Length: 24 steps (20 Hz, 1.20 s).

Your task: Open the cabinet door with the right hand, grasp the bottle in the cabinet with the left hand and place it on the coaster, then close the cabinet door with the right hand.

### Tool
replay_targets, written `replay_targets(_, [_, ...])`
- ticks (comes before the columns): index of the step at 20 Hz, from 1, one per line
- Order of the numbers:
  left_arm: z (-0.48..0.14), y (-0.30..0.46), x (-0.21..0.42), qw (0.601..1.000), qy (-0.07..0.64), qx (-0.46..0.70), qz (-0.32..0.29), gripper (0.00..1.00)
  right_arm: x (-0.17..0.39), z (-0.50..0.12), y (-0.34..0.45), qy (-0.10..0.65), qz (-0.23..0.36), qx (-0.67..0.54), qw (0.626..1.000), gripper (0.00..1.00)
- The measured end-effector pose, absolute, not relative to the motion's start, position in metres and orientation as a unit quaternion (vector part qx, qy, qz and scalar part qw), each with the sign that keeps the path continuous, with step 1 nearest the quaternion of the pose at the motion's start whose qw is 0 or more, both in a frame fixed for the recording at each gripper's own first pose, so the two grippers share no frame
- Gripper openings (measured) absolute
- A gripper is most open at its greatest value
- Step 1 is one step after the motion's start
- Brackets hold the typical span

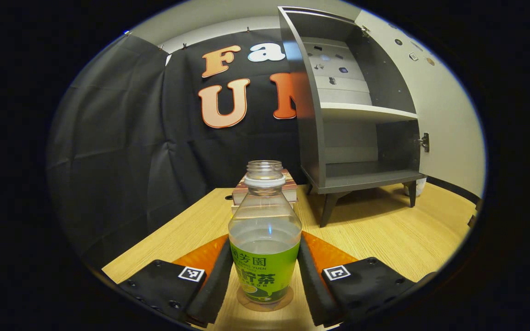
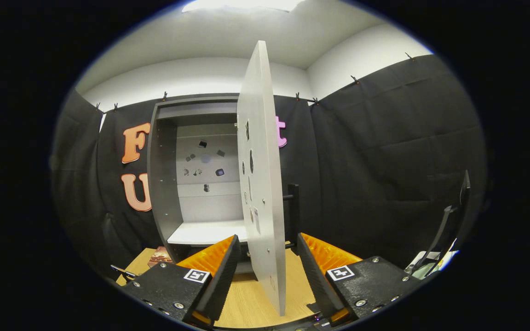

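bottle (image 1: 265,234) stands upright, capless, on the coaster (image 1: 265,303), whose clear round rim shows under its base on the table (image 1: 384,230). left gripper (image 1: 265,276): fingers lie flank-on to the bottle's label, one each side; close to it, but whether they press or have let go i cannot tell. bottle's long axis is vertical, square to the fingers.

cabinet (image 1: 361,115) is open, shelves bare, well apart from the bottle, ahead and to the right in the left gripper view.

right gripper (image 2: 265,276): jaws wide, the door (image 2: 260,184) seen edge-on between the fingers, a gap on both sides, so holding nothing. the door edge runs vertical; its free edge points back toward this gripper.

judgement: placing looks done; what is left is the close. the right gripper is the nearer one, already astride the door, which must swing toward the cabinet.
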<state>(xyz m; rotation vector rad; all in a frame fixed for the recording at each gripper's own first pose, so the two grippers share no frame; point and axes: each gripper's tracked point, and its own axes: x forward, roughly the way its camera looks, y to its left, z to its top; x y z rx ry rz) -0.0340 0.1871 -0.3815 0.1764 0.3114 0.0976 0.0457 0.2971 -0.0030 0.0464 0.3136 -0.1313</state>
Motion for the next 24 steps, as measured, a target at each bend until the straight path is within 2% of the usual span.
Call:
replay_targets(5, [-0.387, 0.189, -0.041, 0.982, 0.158, 0.086, 0.050, 0.79, 0.046, -0.008, 0.289, 0.162, -0.067, 0.025, 0.984, 0.78])
replay_targets(12, [-0.370, 0.182, -0.056, 0.977, 0.172, 0.117, 0.036, 0.84, 0.049, -0.014, 0.240, 0.159, -0.082, 0.014, 0.984, 0.77])
replay_targets(14, [-0.359, 0.183, -0.060, 0.976, 0.172, 0.126, 0.045, 0.91, 0.052, -0.019, 0.226, 0.160, -0.078, 0.012, 0.984, 0.78])
replay_targets(18, [-0.329, 0.181, -0.069, 0.975, 0.171, 0.125, 0.072, 0.93, 0.067, -0.021, 0.187, 0.142, -0.076, 0.009, 0.987, 0.78])
replay_targets(21, [-0.306, 0.180, -0.075, 0.972, 0.169, 0.129, 0.096, 0.93, 0.081, -0.043, 0.176, 0.161, -0.044, 0.011, 0.986, 0.78])
replay_targets(24, [-0.278, 0.171, -0.080, 0.971, 0.155, 0.139, 0.114, 0.92, 0.100, -0.051, 0.170, 0.151, -0.016, 0.003, 0.988, 0.78])
